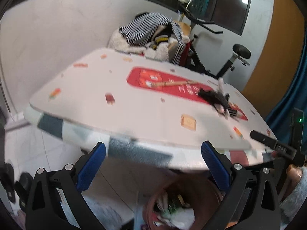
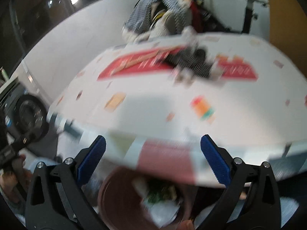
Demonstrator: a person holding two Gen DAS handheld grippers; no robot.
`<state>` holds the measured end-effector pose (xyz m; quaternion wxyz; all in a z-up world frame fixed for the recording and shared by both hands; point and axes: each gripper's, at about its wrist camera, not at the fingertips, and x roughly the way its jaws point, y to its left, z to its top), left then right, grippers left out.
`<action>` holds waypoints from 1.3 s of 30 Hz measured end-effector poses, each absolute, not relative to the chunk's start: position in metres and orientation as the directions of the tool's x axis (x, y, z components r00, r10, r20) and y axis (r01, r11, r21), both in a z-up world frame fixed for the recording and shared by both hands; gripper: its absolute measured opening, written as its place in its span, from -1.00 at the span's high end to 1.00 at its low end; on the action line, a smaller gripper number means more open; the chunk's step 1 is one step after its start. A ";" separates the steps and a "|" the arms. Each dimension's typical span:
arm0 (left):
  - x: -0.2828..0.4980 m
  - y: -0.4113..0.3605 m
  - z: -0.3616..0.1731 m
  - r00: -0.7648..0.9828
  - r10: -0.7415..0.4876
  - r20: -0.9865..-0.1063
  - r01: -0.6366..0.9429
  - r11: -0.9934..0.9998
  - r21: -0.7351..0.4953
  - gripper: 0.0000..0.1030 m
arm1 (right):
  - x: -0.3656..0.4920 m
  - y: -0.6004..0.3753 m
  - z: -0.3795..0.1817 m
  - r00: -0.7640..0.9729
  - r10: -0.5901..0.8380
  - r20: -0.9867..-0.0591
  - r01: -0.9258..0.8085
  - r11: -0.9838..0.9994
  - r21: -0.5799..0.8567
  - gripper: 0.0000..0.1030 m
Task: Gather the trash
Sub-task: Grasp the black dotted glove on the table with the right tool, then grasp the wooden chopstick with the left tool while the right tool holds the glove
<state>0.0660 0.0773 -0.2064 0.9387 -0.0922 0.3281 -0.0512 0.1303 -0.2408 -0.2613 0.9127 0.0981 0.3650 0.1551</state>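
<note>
A lived-in room of a home: behind the surface [image 1: 134, 103] with its printed cloth stand an exercise bike [image 1: 226, 61] and a chair heaped with striped clothes [image 1: 149, 28]; a washing machine [image 2: 28, 113] sits left of it.

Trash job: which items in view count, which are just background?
Job: brown bin with wrappers in it; dark crumpled scrap and wooden stick on the table.
Background: red mat, striped clothes pile, exercise bike.

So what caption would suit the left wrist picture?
Open left tool above a brown bin of trash, facing a table with black scraps.
</note>
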 end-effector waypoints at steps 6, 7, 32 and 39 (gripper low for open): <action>0.090 0.076 -0.187 0.824 -0.161 -0.543 0.048 0.975 -0.215 -0.89 | 0.194 -0.263 -0.246 0.693 0.324 -0.644 -0.178 0.943 0.283 -0.89; 0.093 0.075 -0.186 0.829 -0.157 -0.536 0.048 0.976 -0.210 -0.89 | 0.206 -0.264 -0.244 0.702 0.303 -0.645 -0.157 0.949 0.274 -0.89; 0.138 0.064 -0.223 0.777 -0.211 -0.594 0.067 0.965 -0.254 -0.89 | 0.280 -0.292 -0.243 0.736 0.416 -0.535 -0.124 0.859 0.497 0.77; 0.144 0.055 -0.224 0.764 -0.221 -0.607 0.079 0.965 -0.251 -0.89 | 0.224 -0.332 -0.192 0.890 0.273 -0.366 -0.087 0.888 0.451 0.77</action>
